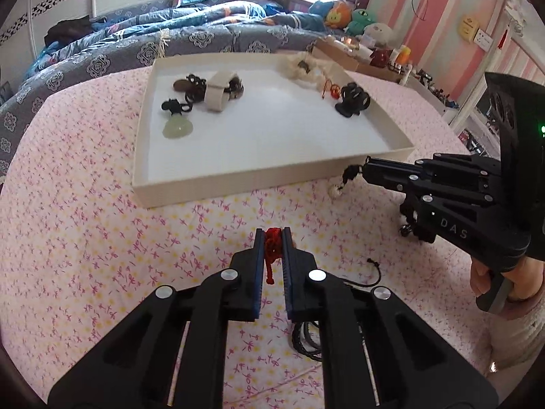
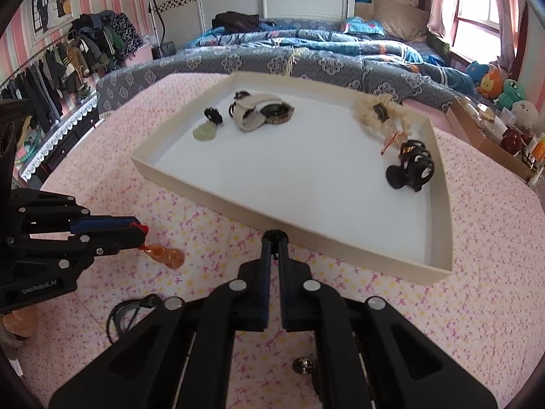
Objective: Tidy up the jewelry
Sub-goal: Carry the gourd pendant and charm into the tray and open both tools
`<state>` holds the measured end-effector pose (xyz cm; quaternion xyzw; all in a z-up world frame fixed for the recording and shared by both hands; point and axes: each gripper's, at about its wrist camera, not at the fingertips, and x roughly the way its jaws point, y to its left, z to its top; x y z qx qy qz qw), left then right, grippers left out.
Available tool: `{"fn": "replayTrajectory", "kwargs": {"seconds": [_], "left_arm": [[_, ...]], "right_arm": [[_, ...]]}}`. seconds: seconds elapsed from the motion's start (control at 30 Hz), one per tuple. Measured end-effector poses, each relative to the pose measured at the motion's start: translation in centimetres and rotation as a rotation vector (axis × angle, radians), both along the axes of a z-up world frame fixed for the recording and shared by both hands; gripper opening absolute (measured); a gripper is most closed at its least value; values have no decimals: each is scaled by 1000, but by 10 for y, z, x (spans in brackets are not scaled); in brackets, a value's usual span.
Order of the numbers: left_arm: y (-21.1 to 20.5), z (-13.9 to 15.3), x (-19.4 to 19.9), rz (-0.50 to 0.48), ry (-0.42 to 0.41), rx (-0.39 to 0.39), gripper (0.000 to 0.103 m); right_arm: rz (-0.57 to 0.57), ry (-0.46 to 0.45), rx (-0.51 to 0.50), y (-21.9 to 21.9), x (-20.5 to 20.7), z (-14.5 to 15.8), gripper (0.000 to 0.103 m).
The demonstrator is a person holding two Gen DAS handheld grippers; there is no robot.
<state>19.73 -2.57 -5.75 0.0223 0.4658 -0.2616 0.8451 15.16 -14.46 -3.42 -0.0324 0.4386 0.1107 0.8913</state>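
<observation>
My left gripper (image 1: 272,238) is shut on a red knotted cord (image 1: 271,248). In the right wrist view an orange pendant (image 2: 165,255) hangs from that cord under the left gripper (image 2: 138,233), just above the pink bedspread. My right gripper (image 2: 275,236) is shut on a black cord in front of the tray's near wall. In the left wrist view that cord (image 1: 351,173) dangles from the right gripper (image 1: 365,167) with a pale bead (image 1: 335,191) at its end. The white tray (image 1: 272,179) holds a green jade pendant (image 1: 177,129), a cream band (image 1: 219,92) and black pieces (image 1: 352,100).
A fluffy cream scrunchie (image 2: 378,112) and a small red knot (image 1: 332,90) lie at the tray's far right. Loose black cords (image 2: 134,306) (image 1: 306,341) lie on the bedspread near the grippers. A grey quilt (image 1: 136,51) is behind the tray, and a cluttered box (image 2: 494,136) to its right.
</observation>
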Motion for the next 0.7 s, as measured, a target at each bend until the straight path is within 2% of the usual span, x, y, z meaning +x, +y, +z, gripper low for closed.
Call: {"fn": "replayTrajectory", "kwargs": {"seconds": [0.43, 0.7], "left_arm": [[0, 27, -2, 21, -55, -24, 7], [2, 20, 0, 25, -36, -23, 7]], "right_arm": [[-13, -23, 11, -4, -12, 14, 3], [-22, 54, 17, -8, -7, -11, 4]]}}
